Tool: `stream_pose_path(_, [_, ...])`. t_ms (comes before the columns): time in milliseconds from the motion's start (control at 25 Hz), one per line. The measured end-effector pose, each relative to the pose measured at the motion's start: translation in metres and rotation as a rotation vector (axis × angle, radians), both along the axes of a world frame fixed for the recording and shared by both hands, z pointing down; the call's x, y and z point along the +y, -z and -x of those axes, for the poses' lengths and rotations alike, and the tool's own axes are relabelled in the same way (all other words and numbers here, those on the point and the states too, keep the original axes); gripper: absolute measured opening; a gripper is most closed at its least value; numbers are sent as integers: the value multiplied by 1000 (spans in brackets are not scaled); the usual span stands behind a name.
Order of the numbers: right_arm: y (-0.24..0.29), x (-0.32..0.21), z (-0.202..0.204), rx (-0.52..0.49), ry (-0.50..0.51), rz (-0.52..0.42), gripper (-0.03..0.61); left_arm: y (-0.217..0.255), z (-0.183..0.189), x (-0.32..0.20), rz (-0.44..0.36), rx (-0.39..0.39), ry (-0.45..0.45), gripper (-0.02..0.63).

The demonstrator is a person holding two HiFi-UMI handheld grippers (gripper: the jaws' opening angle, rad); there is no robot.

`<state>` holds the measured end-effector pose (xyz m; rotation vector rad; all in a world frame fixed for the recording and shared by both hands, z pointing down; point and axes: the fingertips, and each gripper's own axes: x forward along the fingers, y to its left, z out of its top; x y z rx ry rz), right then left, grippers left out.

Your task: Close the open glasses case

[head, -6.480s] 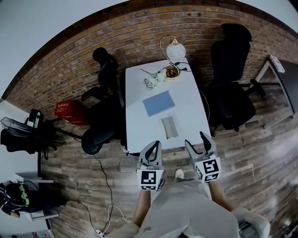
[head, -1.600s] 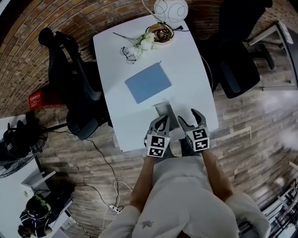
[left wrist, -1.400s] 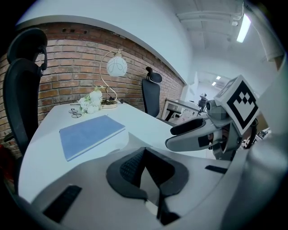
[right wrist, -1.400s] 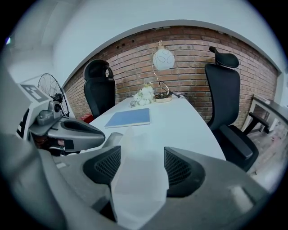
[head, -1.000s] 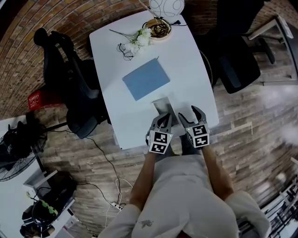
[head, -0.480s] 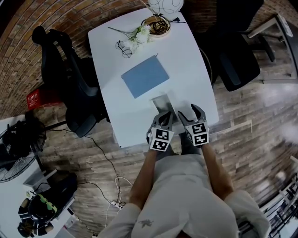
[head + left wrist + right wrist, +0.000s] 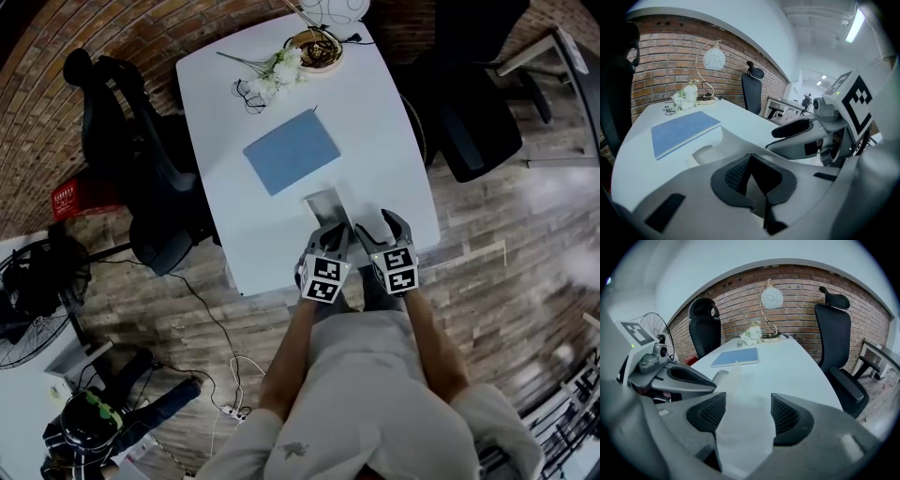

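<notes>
The glasses case [image 7: 327,205] lies on the white tabletop [image 7: 384,141] near its front edge, a pale grey oblong with its long side running away from the person. In the right gripper view its pale flap [image 7: 740,413] stands up and tapers to a point.

The right gripper [image 7: 382,225] sits just right of the case's near end. Its fingers [image 7: 787,416] are spread apart, one on each side of the flap. The flap fills most of the gap between them, and I cannot tell whether either pad presses on it.

The left gripper [image 7: 333,236] is at the case's near end, close beside the right one. Its fingers [image 7: 736,173] are drawn together so that the dark ribbed pads meet at their tips. A pale sliver shows in the narrow gap behind them, but what it is cannot be made out.

Farther up the tabletop lies a blue notebook [image 7: 291,152], set at a slant and well apart from the case. Beyond it, at the far end, are a pair of glasses [image 7: 246,92], a bunch of white flowers [image 7: 272,70] and a lamp [image 7: 771,297] with a round white shade.

Black office chairs stand on both sides — one at the left [image 7: 131,122], one at the right [image 7: 469,103] — on a wooden floor [image 7: 506,234], with a brick wall [image 7: 797,291] behind.
</notes>
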<state>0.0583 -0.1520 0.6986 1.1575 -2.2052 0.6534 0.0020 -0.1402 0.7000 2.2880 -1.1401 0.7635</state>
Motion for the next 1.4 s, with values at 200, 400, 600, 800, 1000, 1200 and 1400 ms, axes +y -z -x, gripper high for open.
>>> stream_pose_path(200, [1, 1, 5, -1, 10, -7, 302, 0, 3, 3, 0, 3, 7, 3])
stream_pose_path(400, [5, 1, 10, -5, 21, -21, 302, 2, 6, 4, -6, 8, 9, 3])
stream_pose_path(600, [4, 2, 13, -2, 23, -19, 302, 1, 9, 5, -7, 10, 13, 3])
stream_pose_path(800, [5, 3, 15, 8, 29, -16, 302, 1, 13, 6, -11, 11, 10, 3])
stream_pose_path(1000, [6, 3, 20, 6, 35, -21, 302, 1, 16, 7, -5, 12, 8, 3])
stream_pose_path(1200, [8, 5, 26, 4, 42, -24, 302, 2, 20, 8, -7, 14, 10, 3])
stream_pose_path(1400, [7, 5, 31, 8, 46, -25, 302, 0, 26, 10, -3, 13, 14, 3])
